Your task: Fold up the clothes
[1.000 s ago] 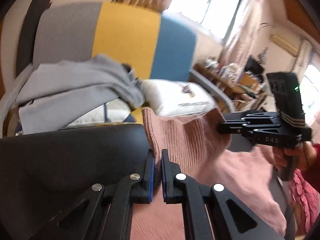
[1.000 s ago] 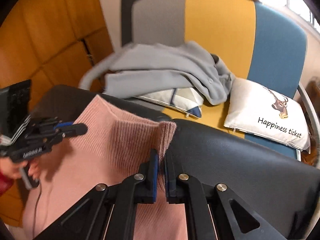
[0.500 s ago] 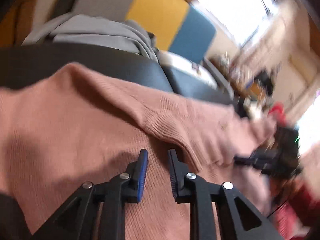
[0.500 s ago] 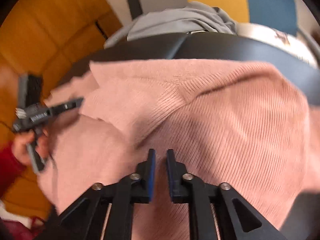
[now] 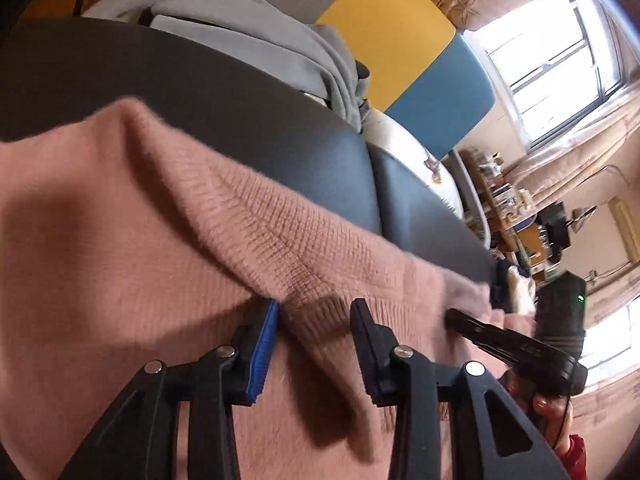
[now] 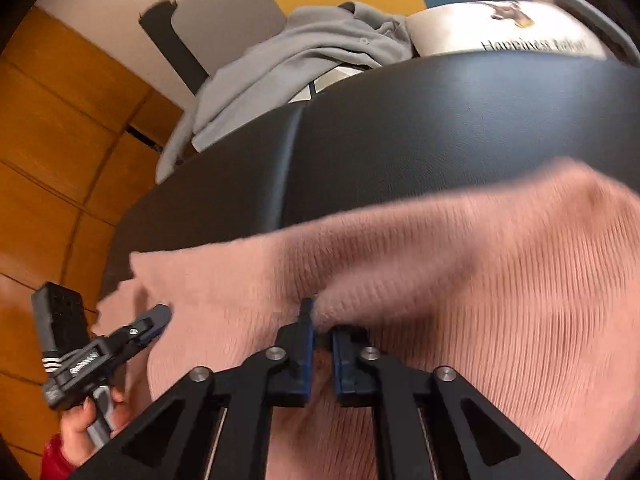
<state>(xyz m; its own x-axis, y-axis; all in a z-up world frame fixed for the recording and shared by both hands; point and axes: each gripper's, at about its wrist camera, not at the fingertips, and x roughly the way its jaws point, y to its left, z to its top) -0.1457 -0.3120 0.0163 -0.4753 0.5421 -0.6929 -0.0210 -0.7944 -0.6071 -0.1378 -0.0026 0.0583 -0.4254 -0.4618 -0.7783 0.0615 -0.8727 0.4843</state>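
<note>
Here, through the left wrist camera, a pink knitted sweater lies spread over a black padded seat; its ribbed hem is folded toward the camera, away from the seat's far edge; the left gripper stands released, its jaws wide apart with a roll of the hem lying loose between them; the right gripper shows at the sweater's right edge, its state unclear from here.

Next, through the right wrist camera, the same sweater covers the near part of the seat; the right gripper has its jaws nearly together with knit bunched between them, though I cannot tell if it truly grips; a grey garment lies beyond the seat.

The knit looks soft, light, stretchy and limp; the thick ribbed hem, near its corners, seems the firmest hold.
</note>
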